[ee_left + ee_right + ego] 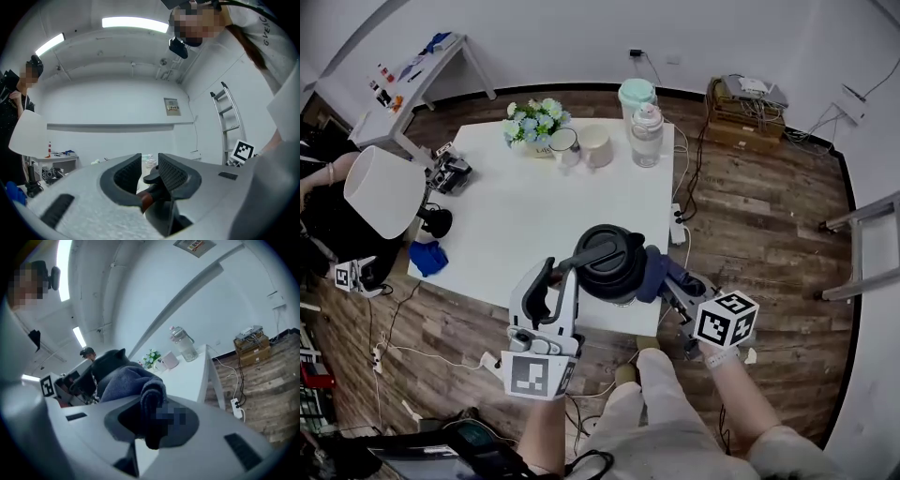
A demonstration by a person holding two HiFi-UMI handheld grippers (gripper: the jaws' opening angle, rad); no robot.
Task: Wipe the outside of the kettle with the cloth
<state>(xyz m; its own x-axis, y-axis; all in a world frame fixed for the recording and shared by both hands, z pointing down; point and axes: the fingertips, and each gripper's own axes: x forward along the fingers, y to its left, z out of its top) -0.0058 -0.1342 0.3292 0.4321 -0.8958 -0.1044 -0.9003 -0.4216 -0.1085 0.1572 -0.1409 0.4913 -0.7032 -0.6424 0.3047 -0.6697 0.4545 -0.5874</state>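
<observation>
The kettle [609, 262], black and lidded, sits right at the near edge of the white table [534, 216], and from above I can't tell whether it rests on the top or is held just clear of it. On its handle [152, 177] the left gripper [149, 171] is clamped, ribbed pads either side of the dark grip, so the kettle is steadied. Over on the other flank, the dark blue cloth [654, 272] is bunched against the kettle's right side, touching it. The right gripper [150, 420] has a fold of that cloth [136, 380] pinched between its jaws, and the rest drapes forward onto the black body [105, 363]. So the wipe looks under way: cloth in hand, contact made, kettle braced. How much of the shell is already clean the pictures don't show. By my reading the far side, the spout side and the area round the handle are left to cover, and the kettle will likely need turning for those. Further back stand flowers [534, 120], two mugs [581, 145] and a clear jar [647, 134], well apart from the action.
</observation>
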